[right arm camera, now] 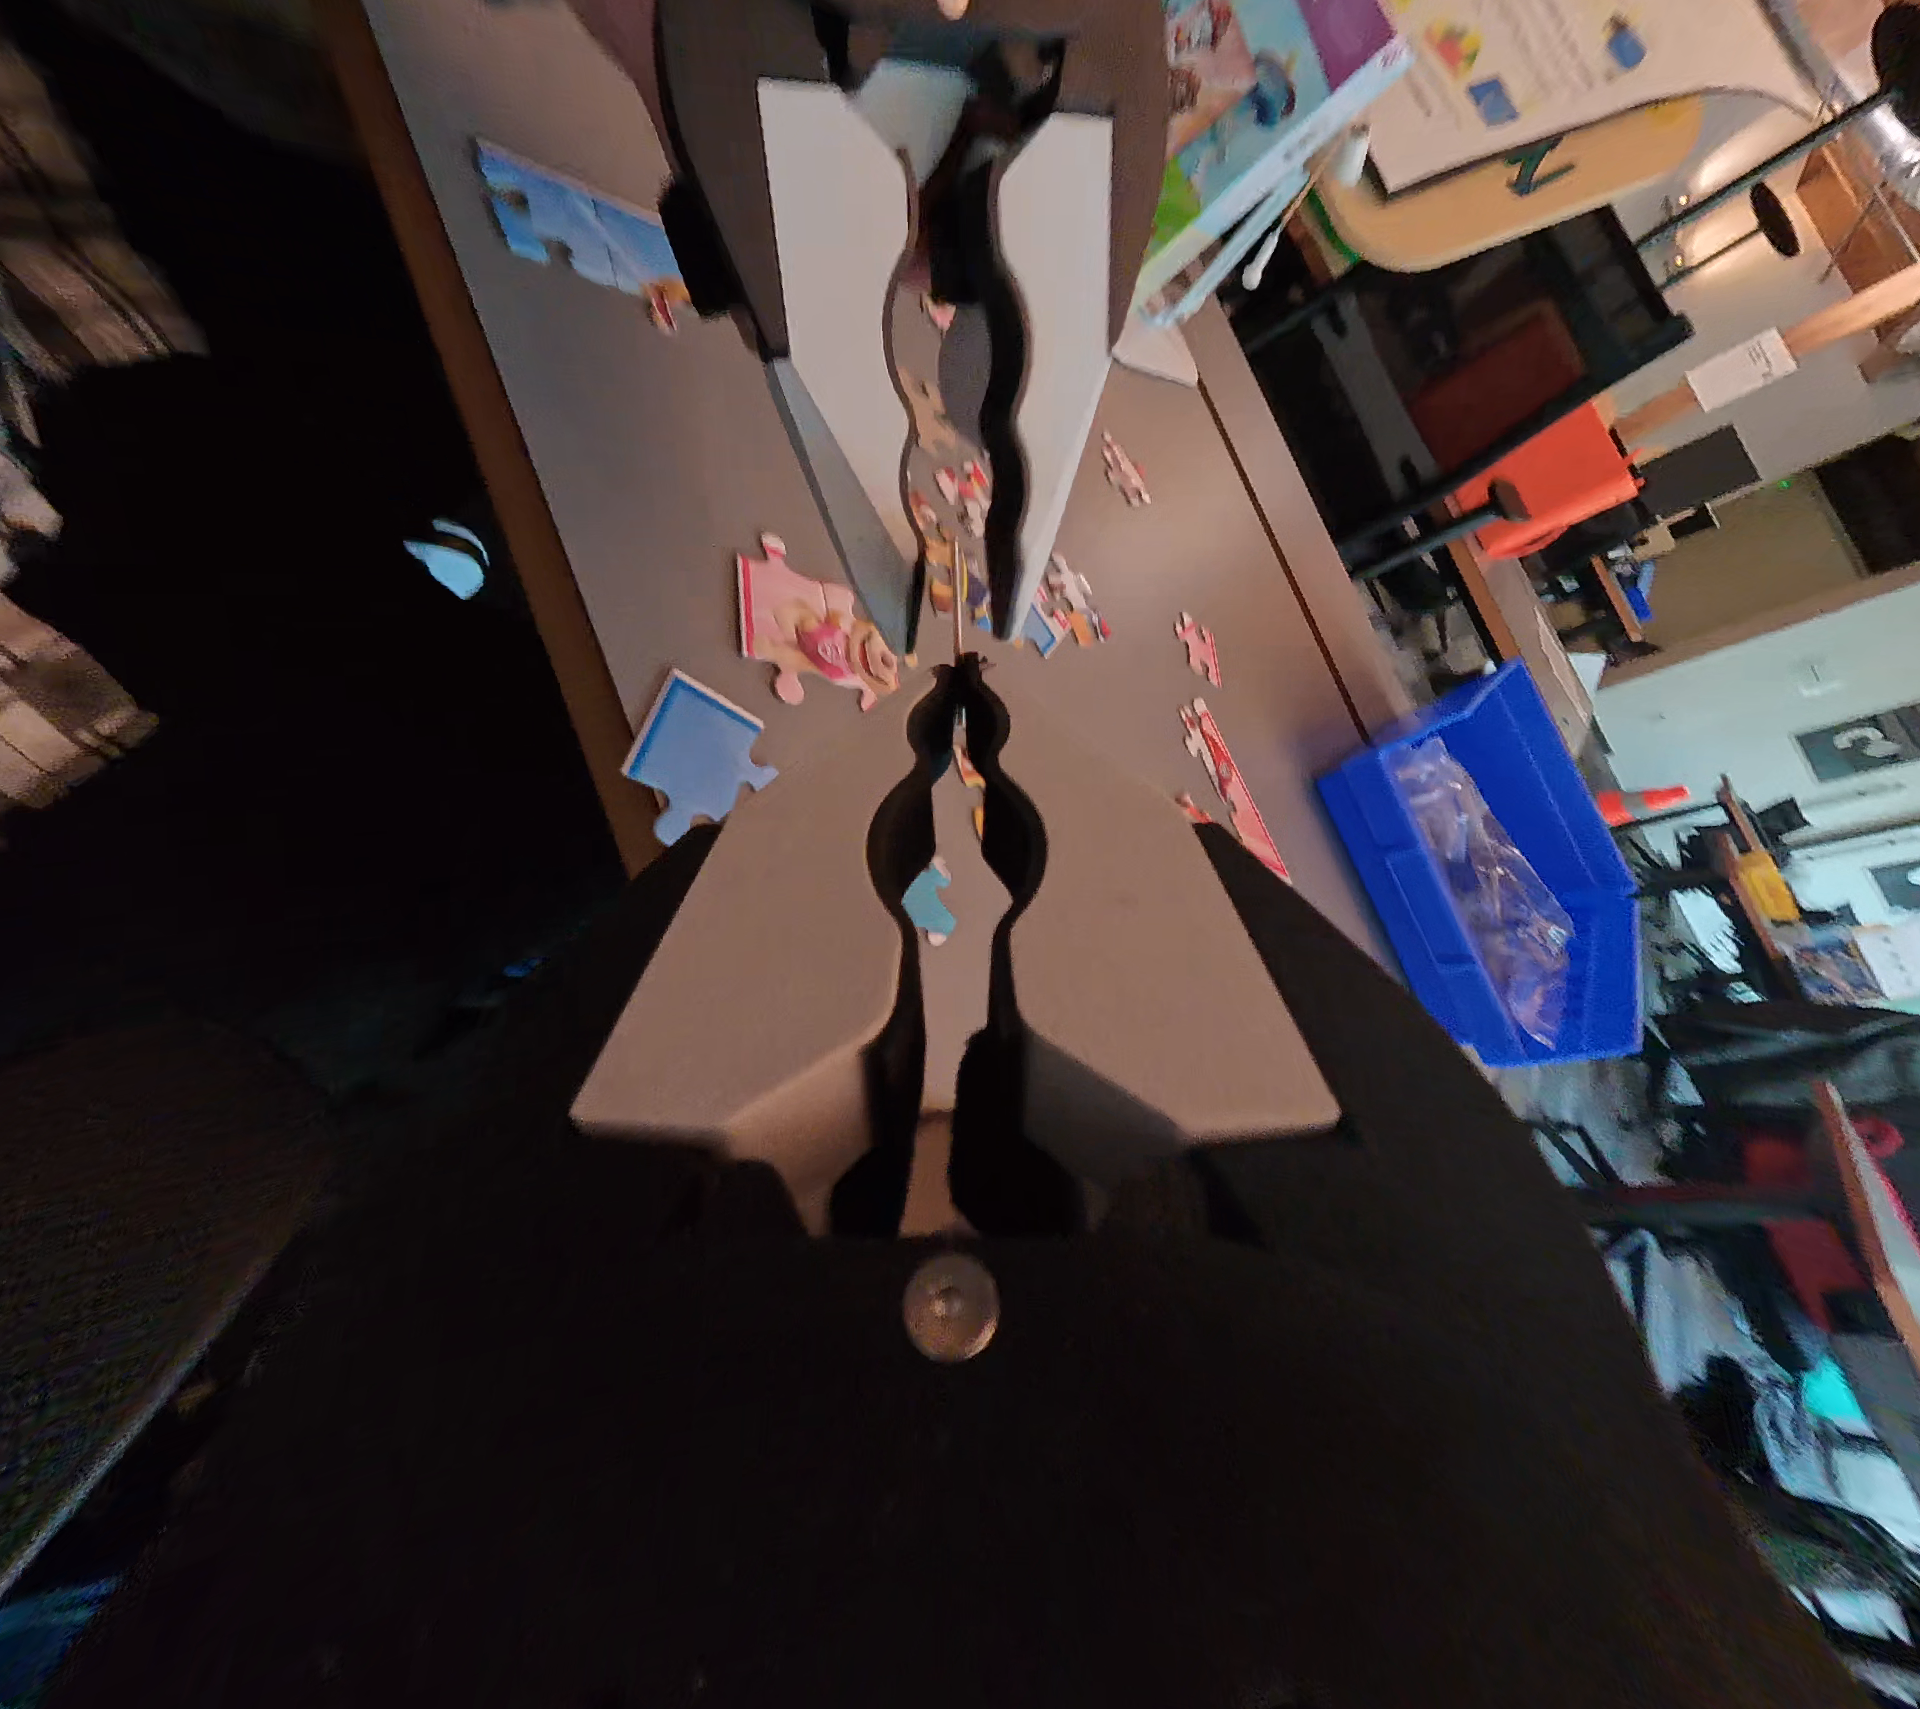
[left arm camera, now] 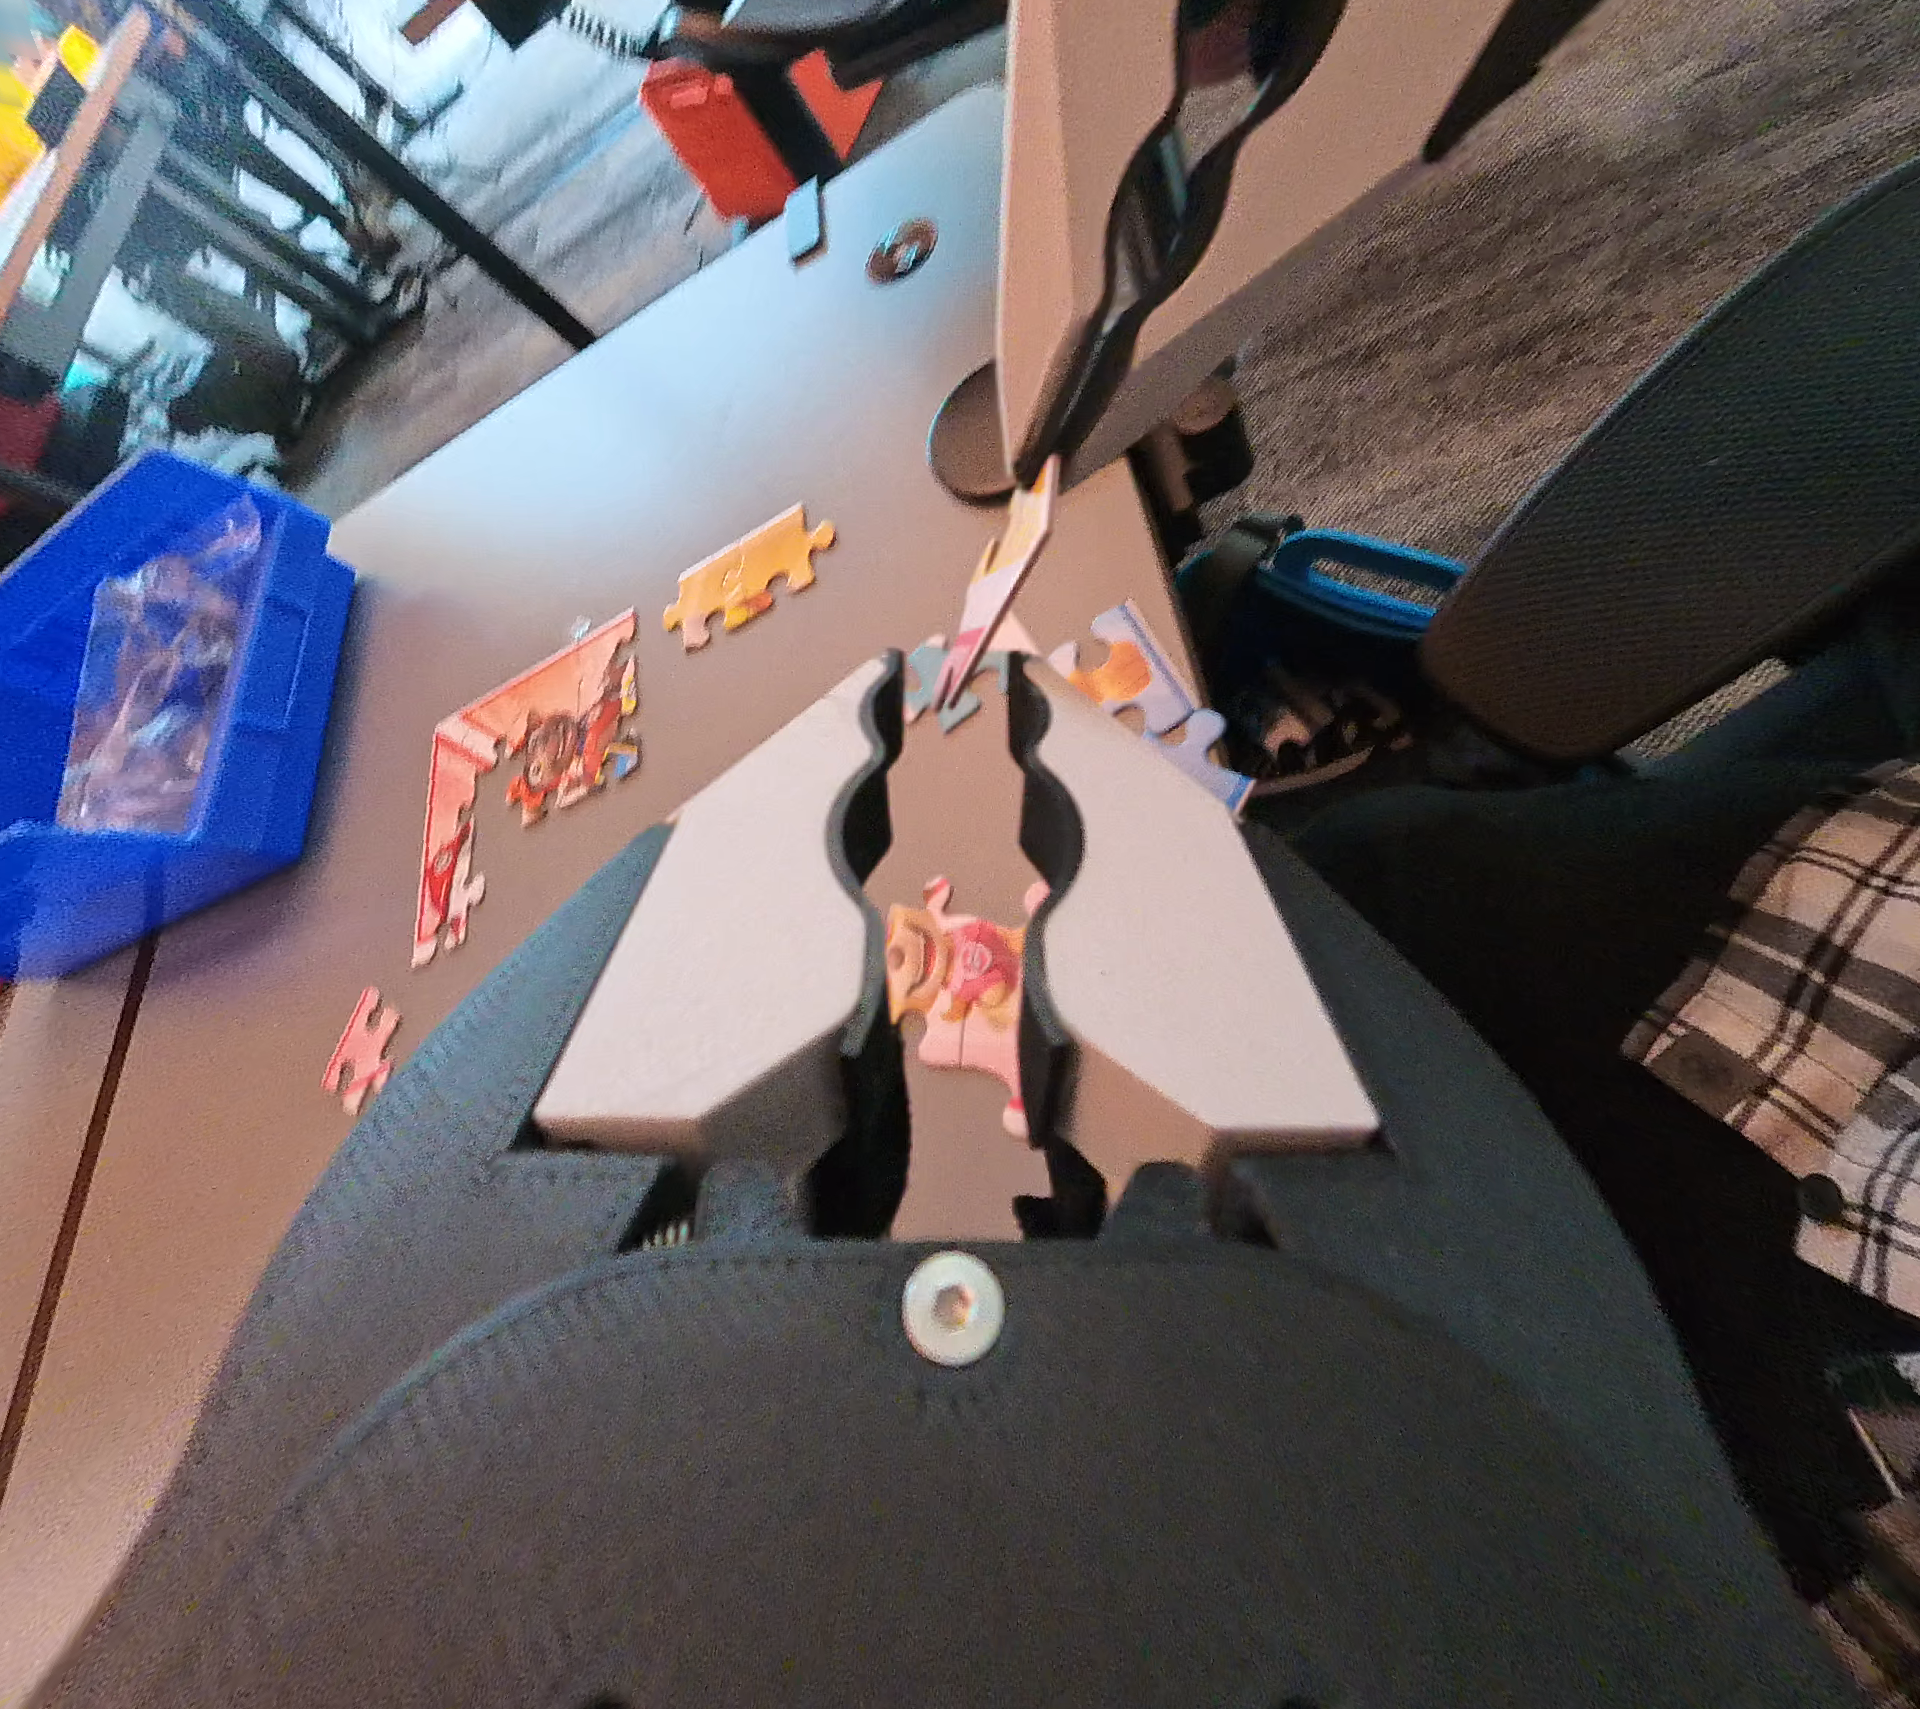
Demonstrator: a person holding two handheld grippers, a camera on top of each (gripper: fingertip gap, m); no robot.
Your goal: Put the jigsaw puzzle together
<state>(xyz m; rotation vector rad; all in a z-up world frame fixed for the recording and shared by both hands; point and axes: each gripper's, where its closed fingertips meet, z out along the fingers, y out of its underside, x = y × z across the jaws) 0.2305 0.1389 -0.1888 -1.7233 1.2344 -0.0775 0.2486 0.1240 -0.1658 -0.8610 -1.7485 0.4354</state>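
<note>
right gripper (left arm camera: pixel 1039 470), at upper centre, pinches a puzzle piece (left arm camera: pixel 1003 589); left gripper (left arm camera: pixel 956 672) fingers are parted, empty, mid-frame.

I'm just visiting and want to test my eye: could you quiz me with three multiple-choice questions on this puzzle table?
1. Where does the plastic bag lie?
A. in the bin
B. on the floor
C. on a chair

2. What colour is the bin?
A. red
B. blue
C. green

3. What is the right hand-held gripper doing?
A. pinching a piece on edge
B. hanging open and empty
C. gripping the bin

Answers:
1 A: the clear bag sits inside the bin.
2 B: the bin's walls are bright blue in both views.
3 A: the right hand-held gripper is closed on a thin piece, held above the table.
</note>
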